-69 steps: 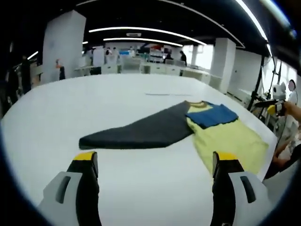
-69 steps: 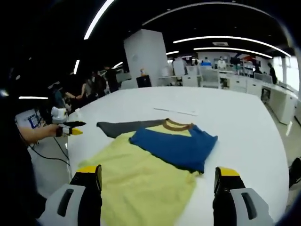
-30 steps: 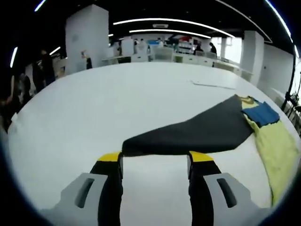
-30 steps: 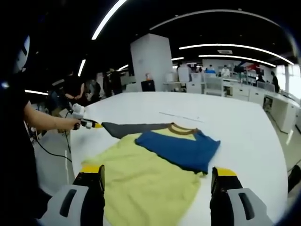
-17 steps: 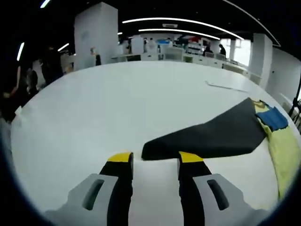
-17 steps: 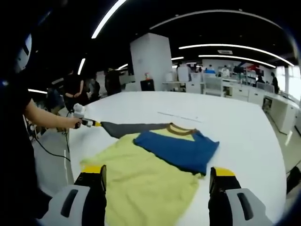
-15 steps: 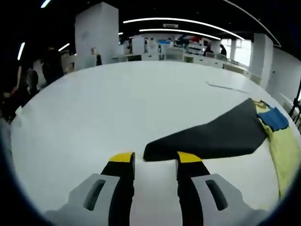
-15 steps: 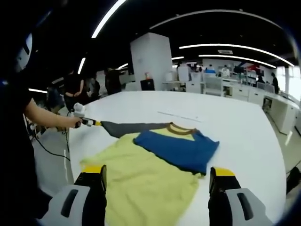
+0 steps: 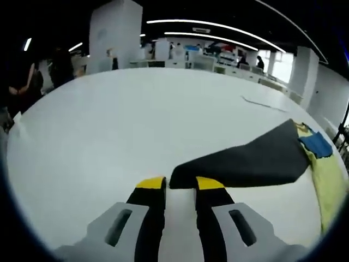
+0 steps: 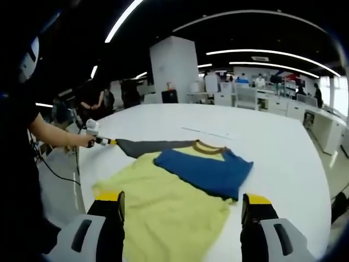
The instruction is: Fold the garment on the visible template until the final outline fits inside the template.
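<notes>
My left gripper (image 9: 174,185) had narrowed its jaws steadily over the last couple of seconds, from wide apart to almost together, and at this moment the cuff of the grey sleeve (image 9: 245,164) sat right at its yellow tips. A slim gap still showed between the jaws, so I could not tell whether the cuff was actually pinched or only bracketed. In the right gripper view the same tool (image 10: 101,141) was at the sleeve's far end, touching it. I judged this to be the start of the second sleeve fold: the blue sleeve (image 10: 204,172) already lay across the chest of the garment (image 10: 163,210), while the grey one stretched out straight from the shoulder.

My right gripper (image 10: 182,204) stayed wide open with nothing in it, hovering just short of the garment's hem.

The garment lay flat on the white table (image 9: 109,120), its collar toward the table's middle and its hem near the edge closest to me. A thin line on the table (image 10: 206,132) beyond the collar might be the template's border; I could not be sure. Beyond the collar the table ran bare and wide, so there was ample room to carry the sleeve inward. On the grey sleeve's side the table edge lay close to the cuff, leaving little margin.
</notes>
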`<state>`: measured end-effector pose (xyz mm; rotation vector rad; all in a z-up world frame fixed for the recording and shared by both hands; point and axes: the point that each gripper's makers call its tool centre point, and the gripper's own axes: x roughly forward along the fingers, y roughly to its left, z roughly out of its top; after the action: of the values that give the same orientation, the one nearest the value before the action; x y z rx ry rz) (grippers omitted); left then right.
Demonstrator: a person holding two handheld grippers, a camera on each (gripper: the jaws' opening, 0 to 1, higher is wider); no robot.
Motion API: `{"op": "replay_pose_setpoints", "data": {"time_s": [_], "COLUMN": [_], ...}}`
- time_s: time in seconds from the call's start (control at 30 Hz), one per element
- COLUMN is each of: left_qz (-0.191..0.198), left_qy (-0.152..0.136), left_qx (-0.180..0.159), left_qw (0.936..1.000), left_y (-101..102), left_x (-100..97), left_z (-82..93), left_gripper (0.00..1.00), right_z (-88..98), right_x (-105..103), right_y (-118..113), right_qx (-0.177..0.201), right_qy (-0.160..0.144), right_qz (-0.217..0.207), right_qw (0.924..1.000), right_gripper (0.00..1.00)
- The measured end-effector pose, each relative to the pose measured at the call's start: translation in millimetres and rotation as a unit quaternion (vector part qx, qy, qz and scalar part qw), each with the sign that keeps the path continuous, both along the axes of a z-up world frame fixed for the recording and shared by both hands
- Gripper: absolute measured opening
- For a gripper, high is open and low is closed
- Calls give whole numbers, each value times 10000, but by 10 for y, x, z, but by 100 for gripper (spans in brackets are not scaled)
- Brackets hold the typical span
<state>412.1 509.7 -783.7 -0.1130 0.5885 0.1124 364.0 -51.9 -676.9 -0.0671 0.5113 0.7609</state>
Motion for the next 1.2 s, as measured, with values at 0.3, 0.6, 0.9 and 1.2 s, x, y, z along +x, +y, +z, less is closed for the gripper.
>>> {"op": "replay_pose_setpoints", "data": {"time_s": [0.3, 0.6, 0.9, 1.2], "left_qz": [-74, -402, -843, -1283], "left_qy": [24, -123, -441, -507], "left_qx": [-37, -179, -137, -121], "left_qw": [10000, 9990, 9954, 9904], "left_y": [-30, -291, -548, -885], "left_x": [2, -15, 62, 190], "left_z": [26, 302, 729, 1075], "left_gripper": [0, 0, 0, 0], "right_z": [-23, 4, 28, 31], "right_x": [-15, -23, -44, -52], "right_y": [21, 56, 70, 91], "right_qx": [-42, 15, 71, 109], "right_qy": [20, -35, -98, -148], "right_qz": [16, 71, 110, 157], "right_qw": [10000, 10000, 9999, 9997], "right_gripper": [86, 86, 86, 86]}}
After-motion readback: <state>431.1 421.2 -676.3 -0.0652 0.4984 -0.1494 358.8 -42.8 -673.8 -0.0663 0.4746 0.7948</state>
